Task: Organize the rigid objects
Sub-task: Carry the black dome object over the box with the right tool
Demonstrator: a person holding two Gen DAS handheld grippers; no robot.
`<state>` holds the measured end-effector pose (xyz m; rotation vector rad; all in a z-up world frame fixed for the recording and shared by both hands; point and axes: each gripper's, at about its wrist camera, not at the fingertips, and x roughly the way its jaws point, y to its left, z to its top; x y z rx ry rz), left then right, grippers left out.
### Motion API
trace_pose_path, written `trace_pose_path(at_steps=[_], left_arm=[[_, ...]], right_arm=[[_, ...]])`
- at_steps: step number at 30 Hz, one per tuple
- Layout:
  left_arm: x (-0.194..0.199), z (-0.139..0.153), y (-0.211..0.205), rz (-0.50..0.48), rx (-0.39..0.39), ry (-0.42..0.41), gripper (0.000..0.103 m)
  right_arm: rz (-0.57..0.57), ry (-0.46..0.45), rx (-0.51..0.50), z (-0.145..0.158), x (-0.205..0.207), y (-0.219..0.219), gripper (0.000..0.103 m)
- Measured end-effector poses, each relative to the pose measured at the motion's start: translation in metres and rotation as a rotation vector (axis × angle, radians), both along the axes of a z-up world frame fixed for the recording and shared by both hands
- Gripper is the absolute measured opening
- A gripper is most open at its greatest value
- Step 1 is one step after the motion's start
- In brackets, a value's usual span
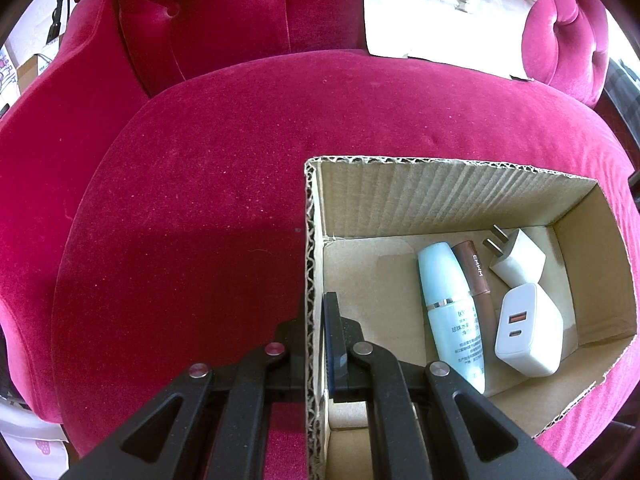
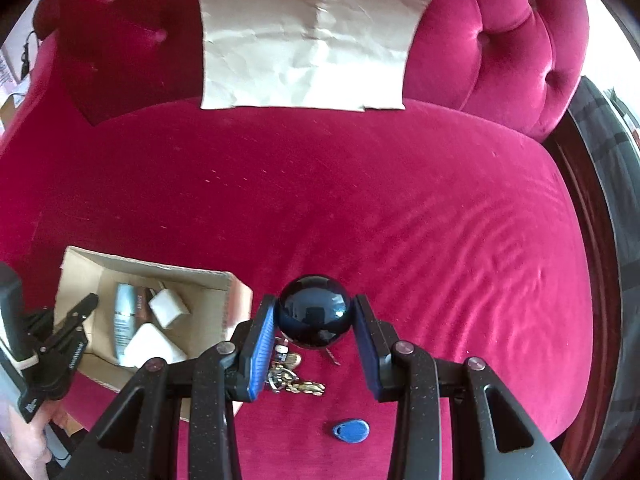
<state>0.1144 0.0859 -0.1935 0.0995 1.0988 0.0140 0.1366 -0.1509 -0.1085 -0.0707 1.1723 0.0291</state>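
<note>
Our right fingers (image 2: 264, 332) pinch a glossy black ball (image 2: 314, 311) low in the centre of the right wrist view, one blue pad on each side of it; the right gripper (image 2: 316, 320) has it at its widest part, which we judge is why it sits steady; the ball appears to hang clear of the red cushion (image 2: 400, 200), though we cannot be sure of the gap. Just below it in the frame lie a bunch of keys (image 2: 290, 376) and, nearer the bottom edge, a blue tag (image 2: 351, 429), both on the cushion and not yet put away.

Our left gripper (image 1: 316, 320) is pressed together on the near wall of the cardboard box (image 1: 440, 200), one finger outside and one inside; we take this as a hold to keep the light box from sliding on the soft seat.

In the left wrist view the box fills the lower right; in it lie a pale blue bottle (image 1: 448, 304), a brown tube (image 1: 478, 276) touching it, a small white plug (image 1: 520, 260) and a larger white charger (image 1: 528, 328); bare floor shows on the left side of the box. In the right wrist view the box sits lower left, so the ball is well to its right and must cross that way; a sheet of brown paper (image 2: 312, 40) leans against the backrest at the top of the frame.
</note>
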Motion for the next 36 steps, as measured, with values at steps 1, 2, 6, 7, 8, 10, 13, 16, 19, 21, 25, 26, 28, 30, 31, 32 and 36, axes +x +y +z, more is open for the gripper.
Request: trace_pose_path(at_steps=[1, 2, 6, 7, 8, 10, 13, 16, 19, 21, 25, 26, 28, 30, 31, 32, 36], left_arm=[[0.0, 0.0, 0.0, 0.0, 0.001, 0.0, 0.005], [0.0, 0.0, 0.0, 0.001, 0.0, 0.001, 0.005], [0.0, 0.0, -0.001, 0.002, -0.001, 0.001, 0.005], [0.0, 0.0, -0.001, 0.001, -0.001, 0.001, 0.005], [0.001, 0.0, -0.001, 0.001, -0.001, 0.002, 0.005], [0.001, 0.0, -0.001, 0.001, -0.001, 0.002, 0.005], [0.001, 0.0, -0.001, 0.003, -0.001, 0.002, 0.005], [0.001, -0.001, -0.001, 0.002, -0.001, 0.001, 0.005], [0.002, -0.001, -0.001, 0.0, -0.002, 0.002, 0.005], [0.002, -0.001, -0.001, 0.0, -0.001, 0.002, 0.005], [0.002, -0.001, 0.0, 0.0, -0.003, 0.001, 0.005], [0.001, -0.001, 0.0, -0.001, -0.003, 0.001, 0.005], [0.001, -0.001, 0.0, -0.002, -0.004, 0.002, 0.005], [0.002, -0.001, 0.001, -0.001, -0.005, 0.002, 0.004], [0.002, -0.001, 0.001, 0.0, -0.006, 0.003, 0.004], [0.002, -0.001, 0.001, 0.001, -0.006, 0.002, 0.004], [0.002, -0.001, 0.002, 0.003, -0.007, 0.002, 0.004]], right_arm=[[0.006, -0.007, 0.001, 0.002, -0.001, 0.003, 0.04], [0.015, -0.013, 0.001, 0.006, -0.001, 0.007, 0.04], [0.044, -0.03, 0.011, 0.012, -0.003, 0.021, 0.04], [0.049, -0.03, 0.013, 0.013, -0.003, 0.023, 0.04], [0.058, -0.031, 0.017, 0.013, -0.003, 0.027, 0.04], [0.076, -0.034, 0.021, 0.015, -0.003, 0.034, 0.04], [0.103, -0.039, 0.032, 0.016, -0.003, 0.044, 0.04], [0.137, -0.042, 0.041, 0.015, -0.002, 0.057, 0.04], [0.166, -0.038, 0.046, 0.013, -0.002, 0.07, 0.04], [0.185, -0.036, 0.051, 0.012, -0.003, 0.079, 0.04], [0.213, -0.03, 0.06, 0.01, -0.003, 0.095, 0.04], [0.217, -0.029, 0.062, 0.01, -0.004, 0.098, 0.04], [0.228, -0.028, 0.068, 0.009, -0.004, 0.105, 0.04], [0.239, -0.028, 0.072, 0.008, -0.003, 0.11, 0.04], [0.247, -0.028, 0.074, 0.007, -0.003, 0.114, 0.04], [0.25, -0.027, 0.075, 0.006, -0.003, 0.117, 0.04], [0.261, -0.019, 0.082, 0.001, -0.003, 0.125, 0.04]])
